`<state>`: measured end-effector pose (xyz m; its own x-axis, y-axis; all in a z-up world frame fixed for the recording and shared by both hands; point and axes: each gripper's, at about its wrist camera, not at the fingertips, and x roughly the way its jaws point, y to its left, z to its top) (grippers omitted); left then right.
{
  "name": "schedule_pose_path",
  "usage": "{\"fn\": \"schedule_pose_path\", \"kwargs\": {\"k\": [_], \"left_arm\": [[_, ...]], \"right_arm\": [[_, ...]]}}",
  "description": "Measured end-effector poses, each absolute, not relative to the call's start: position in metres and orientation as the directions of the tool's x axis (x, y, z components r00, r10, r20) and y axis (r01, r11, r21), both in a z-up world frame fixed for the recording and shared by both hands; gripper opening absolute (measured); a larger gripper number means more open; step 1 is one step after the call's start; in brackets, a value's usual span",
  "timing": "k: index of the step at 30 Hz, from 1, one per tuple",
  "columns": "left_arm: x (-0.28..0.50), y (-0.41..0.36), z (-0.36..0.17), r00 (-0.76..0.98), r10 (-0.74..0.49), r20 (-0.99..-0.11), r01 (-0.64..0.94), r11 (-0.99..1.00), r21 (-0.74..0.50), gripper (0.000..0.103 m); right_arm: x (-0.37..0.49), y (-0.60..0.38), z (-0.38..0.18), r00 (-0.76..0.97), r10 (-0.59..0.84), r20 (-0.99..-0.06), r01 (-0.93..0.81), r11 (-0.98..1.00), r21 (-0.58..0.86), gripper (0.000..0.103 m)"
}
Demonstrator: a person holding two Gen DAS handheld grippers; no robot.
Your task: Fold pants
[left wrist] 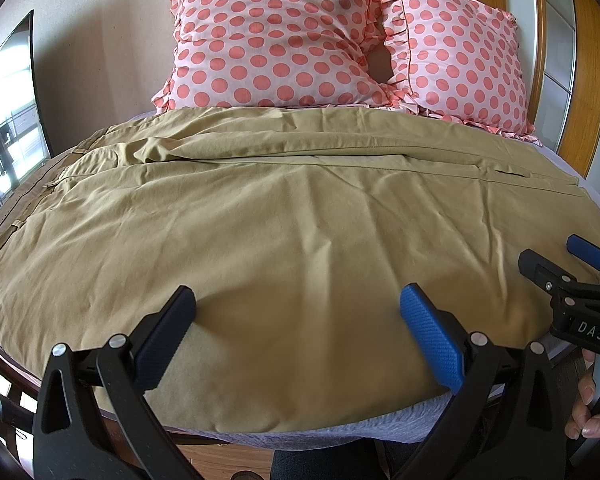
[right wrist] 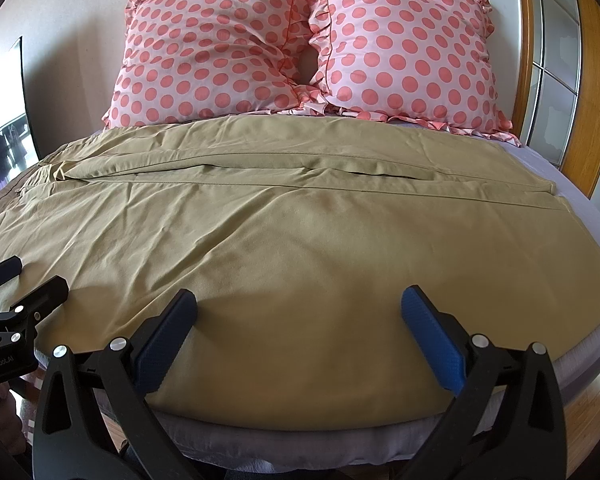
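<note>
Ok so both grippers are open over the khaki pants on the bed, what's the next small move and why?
Probably lower both and pinch the near edge of the khaki cotton pants. The left gripper and right gripper hover open above that edge, holding nothing, and the pants lie spread out flat, one leg beside the other.

On the right gripper (left wrist: 556, 264), seen from my left wrist camera, I read "DAS" in white letters. From my right wrist camera, the left gripper (right wrist: 24, 276) body carries "GenRobot.AI".

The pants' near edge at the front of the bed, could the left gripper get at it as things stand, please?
Probably yes: the left gripper is open just above the pants, and nothing lies between its fingers and the near edge.
</note>
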<state>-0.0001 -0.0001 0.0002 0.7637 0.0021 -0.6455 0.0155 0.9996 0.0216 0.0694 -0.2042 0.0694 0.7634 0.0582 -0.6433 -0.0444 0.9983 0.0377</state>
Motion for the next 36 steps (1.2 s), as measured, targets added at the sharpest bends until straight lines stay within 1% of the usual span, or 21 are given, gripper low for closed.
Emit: {"fn": "schedule_pose_path", "kwargs": {"k": [5, 9, 12, 13, 15, 16, 17, 19, 20, 21, 22, 23, 24, 25, 29, 32, 34, 36], "left_arm": [[0.0, 0.0, 0.0, 0.764, 0.002, -0.645, 0.016, 1.0, 0.022, 0.101], [0.0, 0.0, 0.0, 0.765, 0.002, -0.644, 0.017, 1.0, 0.024, 0.101], [0.0, 0.001, 0.001, 0.764, -0.009, -0.645, 0.028, 0.999, 0.019, 0.101], [0.0, 0.002, 0.001, 0.762, -0.014, -0.647, 0.033, 0.999, 0.018, 0.101], [0.001, 0.006, 0.003, 0.758, -0.011, -0.652, 0.031, 0.999, 0.018, 0.101], [0.002, 0.009, 0.005, 0.76, -0.007, -0.65, 0.023, 1.0, 0.016, 0.101], [0.003, 0.011, 0.006, 0.766, -0.008, -0.642, 0.019, 1.0, 0.011, 0.101], [0.002, 0.015, 0.011, 0.782, -0.015, -0.623, 0.017, 1.0, -0.004, 0.101], [0.004, 0.018, 0.015, 0.792, -0.018, -0.61, 0.014, 1.0, -0.012, 0.101], [0.003, 0.019, 0.018, 0.799, -0.021, -0.601, 0.012, 1.0, -0.02, 0.101], [0.006, 0.022, 0.021, 0.804, -0.026, -0.594, 0.01, 0.999, -0.03, 0.101], [0.008, 0.024, 0.025, 0.808, -0.027, -0.589, 0.007, 0.999, -0.037, 0.101], [0.01, 0.026, 0.026, 0.81, -0.028, -0.586, 0.005, 0.999, -0.042, 0.101], [0.012, 0.028, 0.028, 0.811, -0.029, -0.584, 0.003, 0.999, -0.045, 0.101], [0.019, 0.034, 0.031, 0.818, -0.022, -0.574, 0.0, 0.999, -0.038, 0.101], [0.024, 0.035, 0.031, 0.823, -0.011, -0.568, 0.002, 1.0, -0.016, 0.101], [0.026, 0.034, 0.029, 0.821, -0.012, -0.57, 0.007, 1.0, -0.01, 0.101], [0.03, 0.033, 0.027, 0.817, -0.017, -0.577, 0.015, 1.0, -0.007, 0.101]], "right_arm": [[0.07, -0.204, 0.069, 0.764, 0.058, -0.642, -0.045, 0.998, 0.037, 0.102], [0.058, -0.209, 0.052, 0.766, 0.063, -0.64, -0.053, 0.998, 0.035, 0.102], [0.066, -0.221, 0.049, 0.718, 0.093, -0.69, -0.089, 0.995, 0.041, 0.102], [0.08, -0.244, 0.06, 0.714, 0.079, -0.696, -0.075, 0.997, 0.036, 0.102], [0.087, -0.263, 0.074, 0.748, 0.044, -0.662, -0.027, 0.999, 0.036, 0.102], [0.102, -0.284, 0.094, 0.762, 0.016, -0.647, 0.019, 0.999, 0.048, 0.102], [0.116, -0.301, 0.105, 0.76, -0.008, -0.65, 0.059, 0.997, 0.057, 0.102], [0.159, -0.34, 0.122, 0.721, -0.065, -0.689, 0.169, 0.982, 0.084, 0.102], [0.191, -0.366, 0.124, 0.675, -0.103, -0.73, 0.253, 0.963, 0.098, 0.102], [0.206, -0.378, 0.121, 0.652, -0.12, -0.749, 0.294, 0.95, 0.104, 0.101], [0.235, -0.401, 0.114, 0.603, -0.134, -0.786, 0.369, 0.921, 0.126, 0.092], [0.258, -0.421, 0.107, 0.562, -0.139, -0.816, 0.428, 0.892, 0.143, 0.086], [0.288, -0.444, 0.096, 0.504, -0.144, -0.851, 0.503, 0.851, 0.154, 0.075], [0.3, -0.452, 0.089, 0.479, -0.152, -0.864, 0.535, 0.831, 0.15, 0.072], [0.357, -0.487, 0.061, 0.387, -0.219, -0.895, 0.684, 0.72, 0.12, 0.072], [0.381, -0.494, 0.051, 0.368, -0.232, -0.901, 0.718, 0.686, 0.117, 0.072], [0.396, -0.49, 0.041, 0.312, -0.275, -0.91, 0.728, 0.684, 0.043, 0.072], [0.401, -0.483, 0.037, 0.294, -0.35, -0.89, 0.718, 0.695, -0.036, 0.071]]}}
